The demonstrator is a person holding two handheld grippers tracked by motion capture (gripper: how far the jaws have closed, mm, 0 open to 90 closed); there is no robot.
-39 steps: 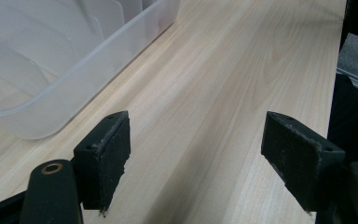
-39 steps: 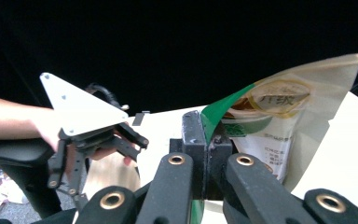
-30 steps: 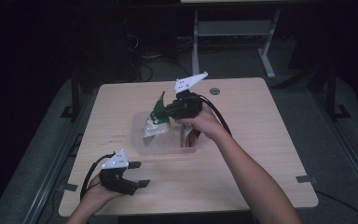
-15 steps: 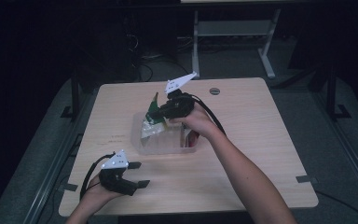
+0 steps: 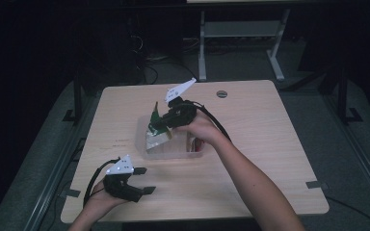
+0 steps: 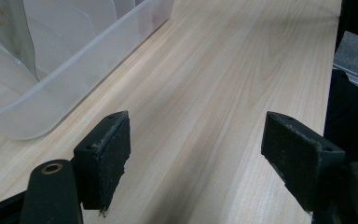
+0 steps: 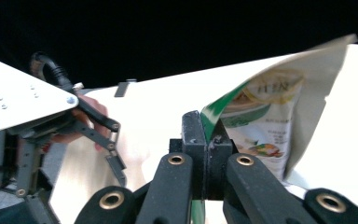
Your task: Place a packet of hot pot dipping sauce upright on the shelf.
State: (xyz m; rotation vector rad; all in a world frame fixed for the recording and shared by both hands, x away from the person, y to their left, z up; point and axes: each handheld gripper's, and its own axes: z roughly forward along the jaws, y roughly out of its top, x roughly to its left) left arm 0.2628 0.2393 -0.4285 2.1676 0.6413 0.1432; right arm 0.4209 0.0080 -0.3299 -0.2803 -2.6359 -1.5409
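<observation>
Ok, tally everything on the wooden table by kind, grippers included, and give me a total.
Black two-jaw grippers: 2 (left gripper, right gripper)
Clear plastic bins: 1
Green-and-white printed snack pouches: 1, pinched by the right gripper over the bin
Total: 4

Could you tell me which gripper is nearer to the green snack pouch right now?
Right. The right gripper is clamped on the green snack pouch above the clear plastic bin; the left gripper rests open, nearer the table's front edge.
</observation>
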